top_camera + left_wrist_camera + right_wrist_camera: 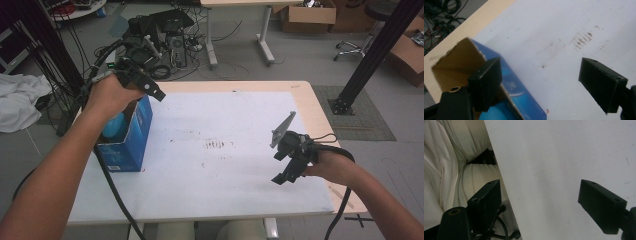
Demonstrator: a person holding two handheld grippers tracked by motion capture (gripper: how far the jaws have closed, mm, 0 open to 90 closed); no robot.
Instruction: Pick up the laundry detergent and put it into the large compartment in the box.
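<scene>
On a white sheet (215, 165) covering a pale wooden table (305, 97), an open blue cardboard box (131, 137) stands at the left edge, its raw brown inside showing and something smooth, rounded and light blue (114, 125) within. Above the box, the left gripper (150, 89) hovers in a person's hand, its blocky matte black jaws spread wide with nothing between them. Toward the right side, the right gripper (287, 175) is held just above the sheet, jaws likewise spread apart and empty, a grey three-cornered plate on top. Faint reddish-brown smudges (217, 145) mark the sheet's middle.
</scene>
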